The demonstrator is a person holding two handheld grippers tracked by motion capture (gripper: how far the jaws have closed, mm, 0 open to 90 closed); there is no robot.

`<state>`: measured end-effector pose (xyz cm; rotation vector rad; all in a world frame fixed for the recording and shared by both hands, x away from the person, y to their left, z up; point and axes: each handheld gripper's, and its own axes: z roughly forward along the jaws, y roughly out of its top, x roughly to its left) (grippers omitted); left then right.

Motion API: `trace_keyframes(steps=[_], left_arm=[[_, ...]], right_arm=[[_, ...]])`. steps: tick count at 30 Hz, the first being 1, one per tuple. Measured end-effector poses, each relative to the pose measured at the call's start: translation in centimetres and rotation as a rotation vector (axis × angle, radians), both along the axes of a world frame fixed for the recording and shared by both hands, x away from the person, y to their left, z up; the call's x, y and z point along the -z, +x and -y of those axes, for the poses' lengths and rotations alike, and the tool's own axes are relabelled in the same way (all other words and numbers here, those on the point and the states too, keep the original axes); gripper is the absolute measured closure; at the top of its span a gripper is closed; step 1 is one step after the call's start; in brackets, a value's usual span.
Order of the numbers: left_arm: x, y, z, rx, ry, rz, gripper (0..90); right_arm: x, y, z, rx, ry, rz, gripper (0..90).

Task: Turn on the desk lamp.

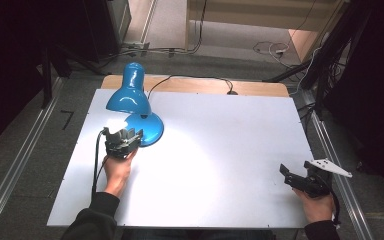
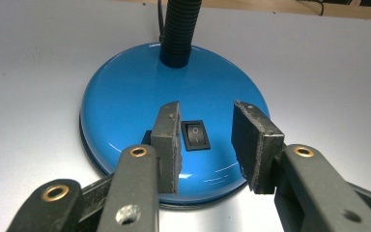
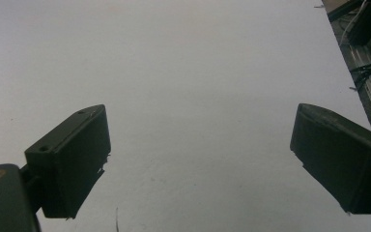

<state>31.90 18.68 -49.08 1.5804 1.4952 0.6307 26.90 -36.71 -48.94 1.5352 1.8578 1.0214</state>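
A blue desk lamp stands at the table's left, its shade (image 1: 127, 94) tipped down over a bright patch of light. Its round base (image 1: 151, 127) (image 2: 140, 92) carries a small black rocker switch (image 2: 195, 135) and a black ribbed neck (image 2: 178, 29). My left gripper (image 1: 125, 136) (image 2: 205, 128) hovers at the base's near edge, open, and the switch shows in the gap between its jaws, untouched. Over bare white tabletop near the front right corner, my right gripper (image 1: 291, 176) (image 3: 200, 159) is wide open and holds nothing.
The white table (image 1: 220, 150) has a wooden strip along its far edge, where the lamp's black cable (image 1: 195, 78) runs to the back. Metal rails (image 1: 330, 150) flank the table on both sides. Cables lie on the floor behind.
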Motion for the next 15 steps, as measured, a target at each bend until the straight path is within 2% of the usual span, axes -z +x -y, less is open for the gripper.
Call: trace_keyframes(steps=[15], left_arm=[[-0.16, -0.26, -0.02, -0.005, 0.0, 0.004, 53.9]], right_arm=[[-0.06, -0.09, 0.07, 0.004, 0.005, 0.0, 5.6]])
